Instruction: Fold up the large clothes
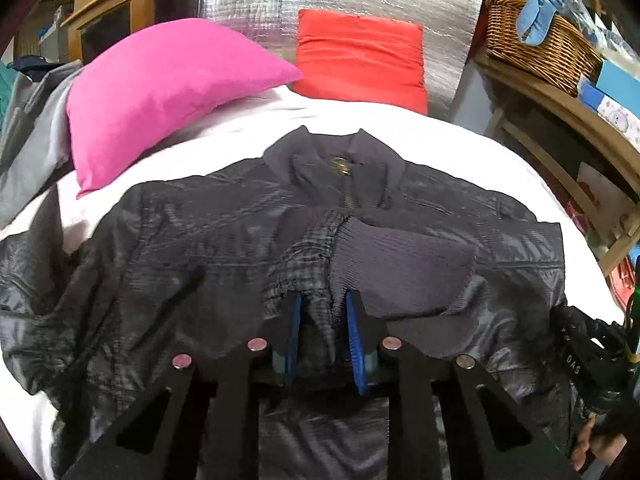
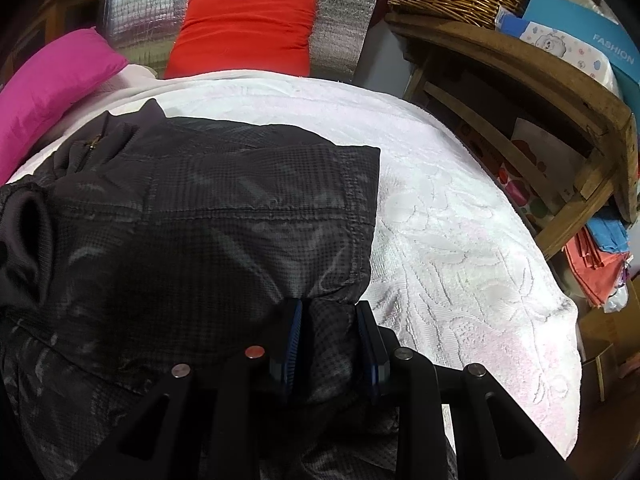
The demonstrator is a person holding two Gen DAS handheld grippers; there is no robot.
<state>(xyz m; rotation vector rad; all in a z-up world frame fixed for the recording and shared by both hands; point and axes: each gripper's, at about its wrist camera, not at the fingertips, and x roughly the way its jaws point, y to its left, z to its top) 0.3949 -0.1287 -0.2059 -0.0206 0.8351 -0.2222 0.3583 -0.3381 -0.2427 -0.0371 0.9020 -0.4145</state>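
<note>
Dark jacket (image 1: 192,240) lies front-up on the white bedspread (image 2: 460,220), collar toward the pink pillow (image 1: 160,92) and red pillow (image 1: 360,64). The sleeve on the camera's right is already folded across the chest, ribbed cuff (image 1: 400,264) resting just below the zipper. The one on the left looks unfolded, trailing off toward the bed edge. Left gripper (image 1: 322,312): jaws narrow, checked jacket fabric bunched between the blue pads beside the cuff; looks like a pinch on the cloth, contact not fully clear. Right gripper (image 2: 330,320): jaws narrow, clamped on a fold of the jacket's side edge where it meets the bedspread. My read: side-fold stage, roughly mid-task, with both grippers holding the side that's folded in. Next move probably calls for letting go here, moving to the other sleeve and side, and folding them in to match. Watch out: the shell fabric looks slick, so the folded sleeve may slide off once released.
</note>
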